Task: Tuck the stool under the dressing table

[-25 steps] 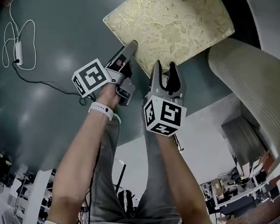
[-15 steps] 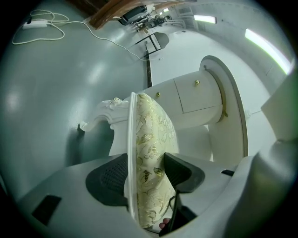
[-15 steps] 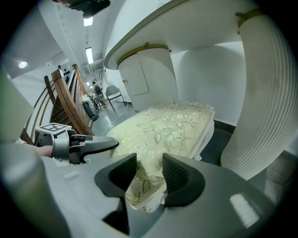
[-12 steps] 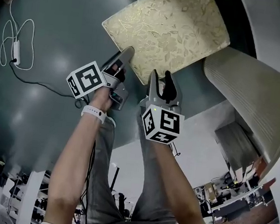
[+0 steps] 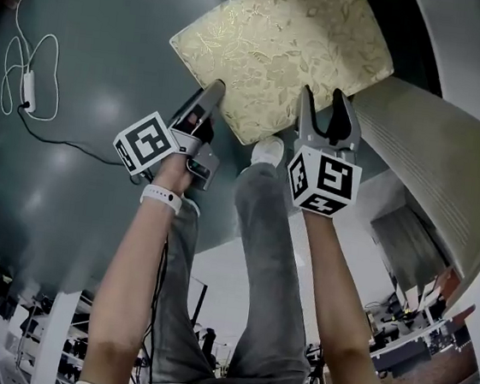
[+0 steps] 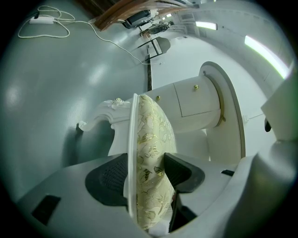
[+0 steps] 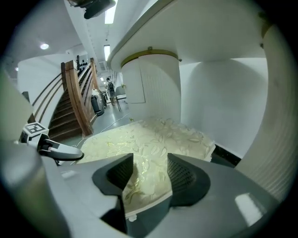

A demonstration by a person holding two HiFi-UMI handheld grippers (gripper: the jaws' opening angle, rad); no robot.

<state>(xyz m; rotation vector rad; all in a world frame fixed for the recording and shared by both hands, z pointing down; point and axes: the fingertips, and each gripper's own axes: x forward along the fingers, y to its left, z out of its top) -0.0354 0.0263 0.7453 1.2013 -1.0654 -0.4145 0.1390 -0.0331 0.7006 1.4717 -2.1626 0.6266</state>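
The stool's gold floral cushion [image 5: 278,49] lies on the dark floor, just in front of the white dressing table [image 5: 426,148]. My left gripper [image 5: 205,105] is shut on the stool's near left edge. In the left gripper view, the cushion [image 6: 151,139] and its white rim are pinched between the pads of that gripper [image 6: 149,172]. My right gripper [image 5: 322,110] is at the stool's near right corner. Its jaws have just been opening. In the right gripper view, the cushion corner [image 7: 149,139] lies between the jaws of the right gripper [image 7: 148,172], and neither pad presses on it.
A white cable with an adapter [image 5: 28,85] trails on the floor at the left. The person's shoe [image 5: 269,151] stands between the grippers, below the stool. The dressing table's cabinet [image 6: 195,100] is beyond the stool. A wooden staircase [image 7: 74,102] rises at the left.
My right gripper has slid right along the stool's near edge, away from the left gripper, and its jaws stand wider. The left gripper has kept its grip. A shoe now shows.
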